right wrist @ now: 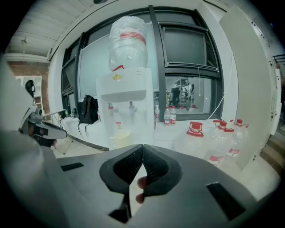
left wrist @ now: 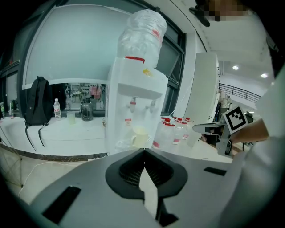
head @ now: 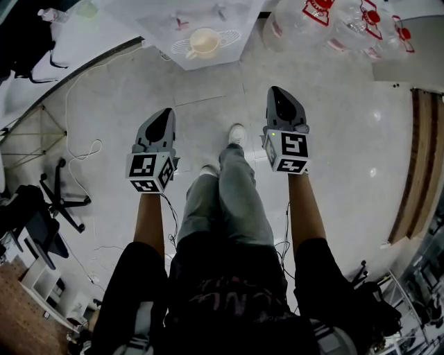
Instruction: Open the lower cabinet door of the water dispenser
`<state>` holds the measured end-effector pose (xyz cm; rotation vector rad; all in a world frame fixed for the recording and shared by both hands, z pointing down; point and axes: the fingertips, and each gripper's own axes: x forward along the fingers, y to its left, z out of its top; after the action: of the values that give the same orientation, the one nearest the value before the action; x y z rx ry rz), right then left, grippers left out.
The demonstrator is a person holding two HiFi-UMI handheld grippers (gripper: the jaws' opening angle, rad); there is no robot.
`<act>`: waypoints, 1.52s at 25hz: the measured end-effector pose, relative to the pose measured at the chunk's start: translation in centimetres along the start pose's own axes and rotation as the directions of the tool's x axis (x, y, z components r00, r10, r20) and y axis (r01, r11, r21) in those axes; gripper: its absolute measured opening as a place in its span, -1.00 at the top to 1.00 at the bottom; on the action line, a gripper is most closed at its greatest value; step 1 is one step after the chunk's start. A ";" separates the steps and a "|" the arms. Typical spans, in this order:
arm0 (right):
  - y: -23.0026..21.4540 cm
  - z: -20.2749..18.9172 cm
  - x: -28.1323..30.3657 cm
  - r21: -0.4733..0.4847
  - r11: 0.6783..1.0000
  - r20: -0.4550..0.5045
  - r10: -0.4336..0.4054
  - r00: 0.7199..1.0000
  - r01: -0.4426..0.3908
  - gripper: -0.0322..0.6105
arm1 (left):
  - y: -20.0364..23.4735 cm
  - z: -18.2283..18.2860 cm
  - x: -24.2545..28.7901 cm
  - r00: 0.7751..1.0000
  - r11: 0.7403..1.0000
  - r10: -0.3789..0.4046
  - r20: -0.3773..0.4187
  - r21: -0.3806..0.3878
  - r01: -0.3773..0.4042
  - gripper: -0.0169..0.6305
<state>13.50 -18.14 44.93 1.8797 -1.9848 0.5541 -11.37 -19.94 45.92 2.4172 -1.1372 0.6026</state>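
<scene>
The white water dispenser (head: 208, 24) stands ahead of me with a big clear bottle (left wrist: 141, 38) on top and a pale cup (head: 204, 42) on its drip tray. It also fills the middle of the right gripper view (right wrist: 123, 104). Its lower cabinet door is hidden behind the gripper bodies in both gripper views. My left gripper (head: 165, 115) and right gripper (head: 277, 91) hang side by side over the floor, well short of the dispenser. Both are shut with nothing between the pads; the left gripper (left wrist: 143, 152) and right gripper (right wrist: 142, 147) point at the dispenser.
Several clear water jugs with red caps (head: 333, 21) stand on the floor right of the dispenser. A black backpack (left wrist: 38, 102) sits on a ledge to the left. An office chair (head: 45, 208) and loose cables (head: 80, 149) lie left; a wooden step (head: 416, 166) is right.
</scene>
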 end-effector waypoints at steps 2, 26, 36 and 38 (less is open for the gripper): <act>-0.1 -1.3 1.6 -0.002 1.000 -0.008 0.006 1.000 -0.006 0.86 | 0.7 -1.2 1.5 1.000 1.000 0.009 0.000 -0.005 -0.009 0.91; -2.8 -15.0 15.4 -0.030 0.997 0.000 0.065 0.998 -0.065 0.86 | 6.2 -13.6 14.2 0.996 0.997 0.081 0.040 -0.019 -0.081 0.91; -3.1 -19.2 20.8 -0.045 0.998 0.075 0.057 0.996 -0.054 0.86 | 9.1 -19.3 18.9 0.995 0.997 0.077 0.068 0.008 -0.078 0.91; -3.3 -20.1 21.8 -0.048 0.998 0.082 0.054 0.995 -0.051 0.85 | 9.7 -20.2 20.0 0.994 0.997 0.076 0.075 0.015 -0.077 0.91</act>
<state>15.23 -26.87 73.38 1.8559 -2.0867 0.4471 -11.75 -27.43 74.97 2.4387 -1.2650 0.5526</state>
